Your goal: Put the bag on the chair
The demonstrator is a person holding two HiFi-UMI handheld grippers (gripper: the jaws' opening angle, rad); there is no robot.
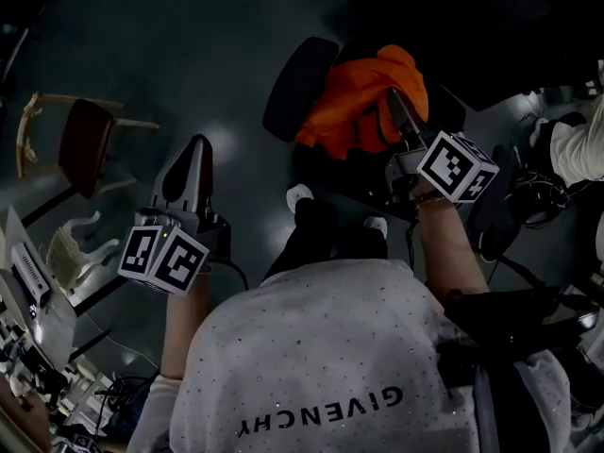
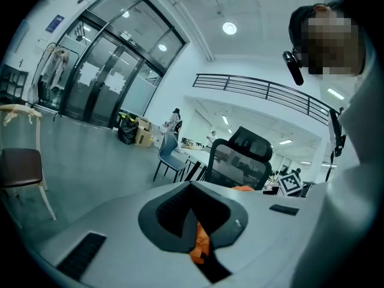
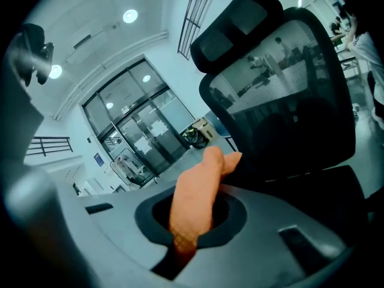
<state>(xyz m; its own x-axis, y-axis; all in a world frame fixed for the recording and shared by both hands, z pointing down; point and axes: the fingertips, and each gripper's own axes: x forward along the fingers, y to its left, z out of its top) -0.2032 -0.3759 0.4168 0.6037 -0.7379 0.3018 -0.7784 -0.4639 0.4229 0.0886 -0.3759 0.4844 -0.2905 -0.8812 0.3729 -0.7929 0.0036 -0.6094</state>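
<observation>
The orange bag [image 1: 359, 97] lies bunched on the black office chair [image 1: 300, 88], against its backrest. My right gripper [image 1: 396, 104] reaches into the bag and is shut on a fold of its orange mesh fabric [image 3: 198, 191], which rises out from between the jaws in front of the chair's mesh back [image 3: 288, 101]. My left gripper [image 1: 194, 151] hangs over the bare floor to the left of the chair, apart from the bag, with its jaws together. In the left gripper view an orange sliver [image 2: 201, 242] shows in the slot between them; I cannot tell what it is.
A wooden chair with a dark red seat [image 1: 85, 144] stands at the far left. A desk edge with a laptop [image 1: 28, 281] and cables is at the lower left. Another person's sleeve [image 1: 576, 149] is at the right. A blue chair [image 2: 171, 155] stands farther off.
</observation>
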